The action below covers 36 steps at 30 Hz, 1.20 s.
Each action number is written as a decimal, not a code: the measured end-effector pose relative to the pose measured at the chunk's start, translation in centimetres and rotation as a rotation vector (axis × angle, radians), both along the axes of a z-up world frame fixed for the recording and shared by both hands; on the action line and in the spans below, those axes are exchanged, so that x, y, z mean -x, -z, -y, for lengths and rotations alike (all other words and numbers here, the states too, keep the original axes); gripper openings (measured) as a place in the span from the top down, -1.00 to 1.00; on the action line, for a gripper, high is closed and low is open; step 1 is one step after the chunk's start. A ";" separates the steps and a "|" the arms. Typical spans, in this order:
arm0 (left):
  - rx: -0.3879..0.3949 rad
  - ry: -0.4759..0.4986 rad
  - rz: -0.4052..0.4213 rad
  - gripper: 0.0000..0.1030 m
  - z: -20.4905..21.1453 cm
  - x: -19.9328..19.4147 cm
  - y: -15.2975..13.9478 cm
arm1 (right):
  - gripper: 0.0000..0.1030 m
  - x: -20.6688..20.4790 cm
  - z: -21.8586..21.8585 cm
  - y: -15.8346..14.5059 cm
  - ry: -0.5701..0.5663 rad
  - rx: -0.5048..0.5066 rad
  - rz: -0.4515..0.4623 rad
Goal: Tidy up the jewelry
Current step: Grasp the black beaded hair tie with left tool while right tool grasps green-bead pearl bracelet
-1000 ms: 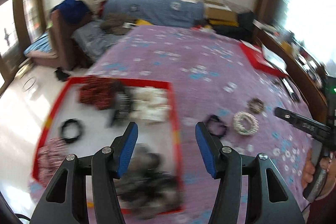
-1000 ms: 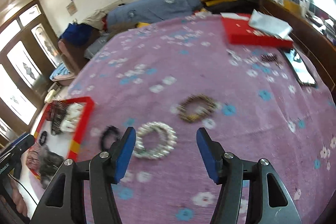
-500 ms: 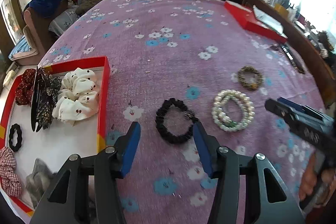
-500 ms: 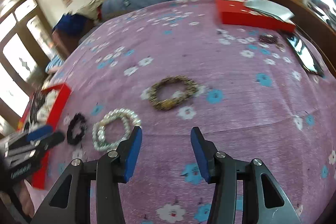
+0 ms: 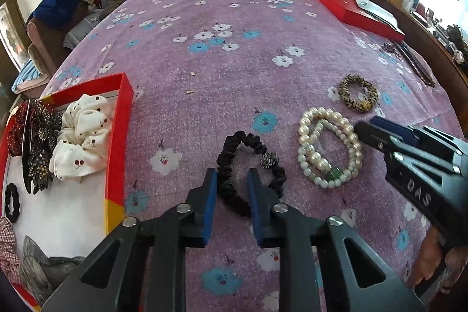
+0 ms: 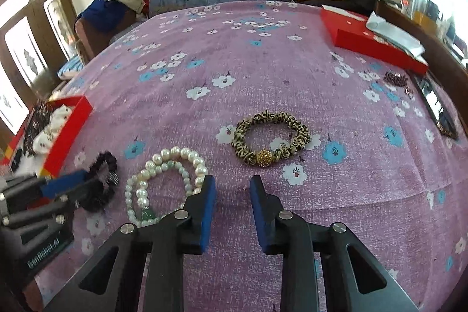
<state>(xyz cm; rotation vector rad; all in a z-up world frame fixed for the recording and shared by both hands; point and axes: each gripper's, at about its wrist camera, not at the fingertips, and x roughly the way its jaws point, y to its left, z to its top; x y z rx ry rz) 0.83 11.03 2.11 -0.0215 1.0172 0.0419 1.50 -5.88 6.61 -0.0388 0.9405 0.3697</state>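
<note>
A black scrunchie bracelet (image 5: 248,137) lies on the purple flowered bedcover. My left gripper (image 5: 231,176) points down over it. Its jaws are closing, with the bracelet's left band between the pads and a gap still showing beside it. A pearl bracelet (image 5: 303,140) with a green bead lies just to the right, and a leopard-print scrunchie (image 5: 345,95) beyond that. My right gripper (image 6: 232,180) is low over the cover, and its jaws are closing on nothing. Its left finger sits at the edge of the pearl bracelet (image 6: 175,151). The leopard scrunchie (image 6: 263,116) lies ahead of it.
A red tray (image 5: 117,136) at the left holds a white scrunchie (image 5: 82,142), dark scrunchies and a small black ring (image 5: 11,201). A red box (image 5: 351,10) with papers, dark beads (image 6: 396,78) and a phone (image 6: 435,104) lie at the right. Folded bedding is piled at the far end.
My left gripper swung right from above the red tray and came down over the black bracelet. My right gripper sank toward the pearl bracelet. Both pairs of jaws narrowed.
</note>
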 end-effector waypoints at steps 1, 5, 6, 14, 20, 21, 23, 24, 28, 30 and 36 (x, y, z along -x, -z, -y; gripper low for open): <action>0.005 0.009 -0.001 0.65 0.0 0.3 0.0 | 0.48 -0.1 0.1 0.0 0.004 -0.013 -0.004; 0.017 0.032 -0.006 0.65 0.3 1.2 0.0 | 0.49 -0.2 -0.2 0.0 0.004 -0.010 0.000; 0.019 0.035 -0.008 0.65 0.4 1.4 -0.1 | 0.49 -0.2 -0.3 -0.1 0.004 -0.010 -0.002; 0.039 0.059 -0.027 0.65 0.7 3.5 -0.2 | 0.48 -0.3 -0.2 -0.8 -0.006 -0.077 -0.004; 0.021 0.055 -0.013 0.65 0.9 3.7 -0.1 | 0.48 -0.8 -2.0 0.0 -0.029 -0.014 -0.017; 0.025 0.055 -0.012 0.65 0.8 3.7 -0.1 | 0.49 -0.8 -2.3 0.0 -0.031 0.007 -0.014; 0.029 0.054 -0.014 0.65 0.8 3.7 -0.1 | 0.62 -0.8 -2.5 -0.1 -0.030 0.044 -0.016; 0.031 0.052 -0.015 0.65 0.7 3.7 -0.1 | 0.75 -0.8 -2.5 -0.1 -0.023 0.063 -0.016; 0.052 0.049 -0.026 0.65 0.5 3.9 -0.2 | 0.79 -0.1 0.0 -0.1 0.025 0.109 -0.017; 0.049 0.062 -0.026 0.65 0.5 4.0 -0.2 | 0.79 0.6 2.5 -0.1 0.064 0.116 -0.027; 0.056 0.068 -0.018 0.64 0.4 4.1 -0.2 | 0.79 4.4 11.0 -0.3 0.178 0.094 -0.076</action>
